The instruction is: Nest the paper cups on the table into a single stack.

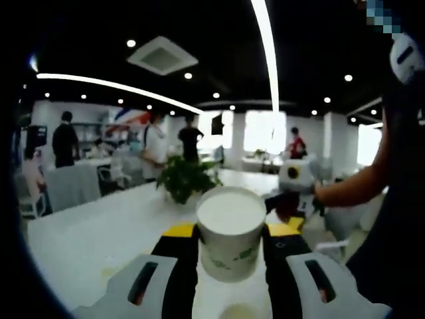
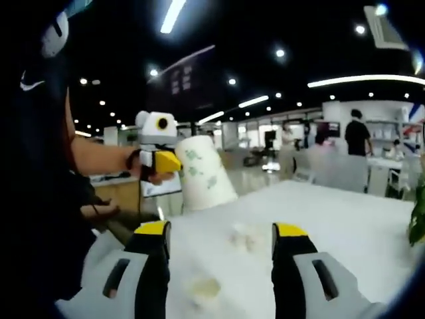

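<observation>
A white paper cup [image 1: 230,240] with green print sits upright between my left gripper's [image 1: 231,230] yellow-tipped jaws, which are shut on its sides, above the white table [image 1: 99,239]. In the right gripper view the same cup [image 2: 207,174] appears tilted and long in the left gripper [image 2: 159,163], held up at the table's left end; whether more cups are nested in it I cannot tell. My right gripper [image 2: 221,230] is open over the table [image 2: 345,219] with nothing between its jaws. The right gripper [image 1: 291,199] also appears beyond the cup, held by a hand.
A potted green plant [image 1: 184,179] stands on the table behind the cup. Faint pale round patches [image 2: 206,289] lie on the tabletop near the right gripper. The person's arm [image 1: 345,189] and dark clothing fill the right side. Chairs, desks and people stand far behind.
</observation>
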